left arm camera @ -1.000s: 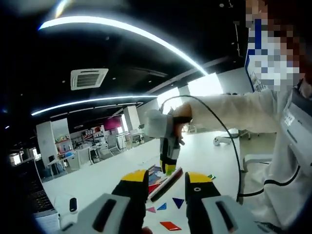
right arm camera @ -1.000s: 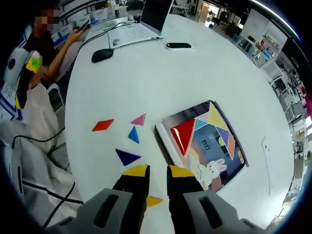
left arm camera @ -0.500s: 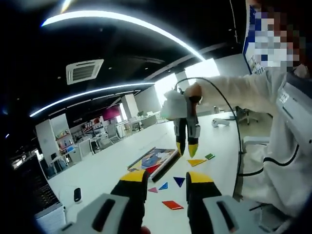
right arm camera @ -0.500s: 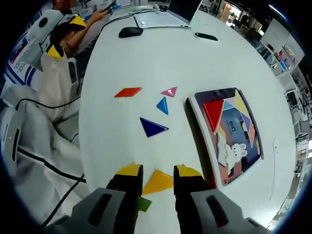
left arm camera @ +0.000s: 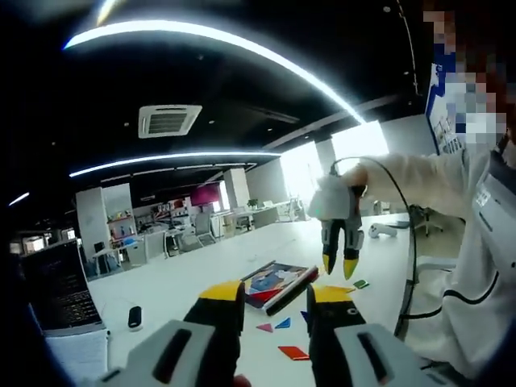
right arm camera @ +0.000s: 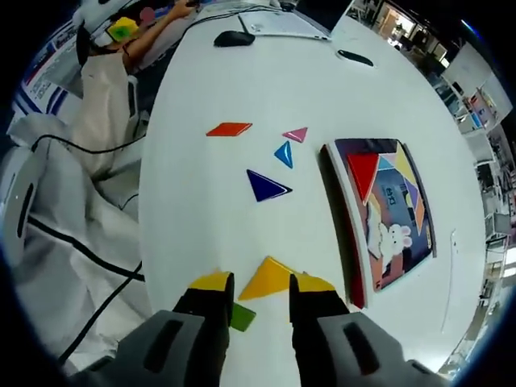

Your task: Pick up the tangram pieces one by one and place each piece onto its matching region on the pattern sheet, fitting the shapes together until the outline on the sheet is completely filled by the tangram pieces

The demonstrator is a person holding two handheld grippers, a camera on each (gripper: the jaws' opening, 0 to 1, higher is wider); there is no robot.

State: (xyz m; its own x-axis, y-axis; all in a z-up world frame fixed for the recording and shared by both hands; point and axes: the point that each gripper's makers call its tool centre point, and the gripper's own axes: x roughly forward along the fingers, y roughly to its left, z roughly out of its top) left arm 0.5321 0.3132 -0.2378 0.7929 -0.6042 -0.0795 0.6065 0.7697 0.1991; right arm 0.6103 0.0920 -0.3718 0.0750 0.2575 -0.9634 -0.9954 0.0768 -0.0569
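Note:
The pattern sheet (right arm camera: 393, 242) lies at the right on the white table (right arm camera: 210, 210), with a red triangle (right arm camera: 363, 171) on its far end. Loose on the table are an orange parallelogram (right arm camera: 229, 129), a pink triangle (right arm camera: 296, 135), a small blue triangle (right arm camera: 283, 153) and a dark blue triangle (right arm camera: 265, 186). My right gripper (right arm camera: 262, 284) hangs open above a yellow triangle (right arm camera: 266, 278), seen between its tips; a green piece (right arm camera: 242, 317) lies just behind. In the left gripper view my left gripper (left arm camera: 276, 294) is open and empty, held low, and the right gripper (left arm camera: 338, 266) hovers past the sheet (left arm camera: 270, 280).
A laptop (right arm camera: 286, 20), a mouse (right arm camera: 234, 38) and a dark phone (right arm camera: 355, 58) lie at the far end of the table. A person in white with a trailing black cable (right arm camera: 72, 234) stands along the left edge. Another laptop (left arm camera: 56, 290) sits at left.
My right gripper has drawn back from the sheet toward the near table edge, over the yellow triangle. The left gripper's camera has tilted and swung; no piece has moved.

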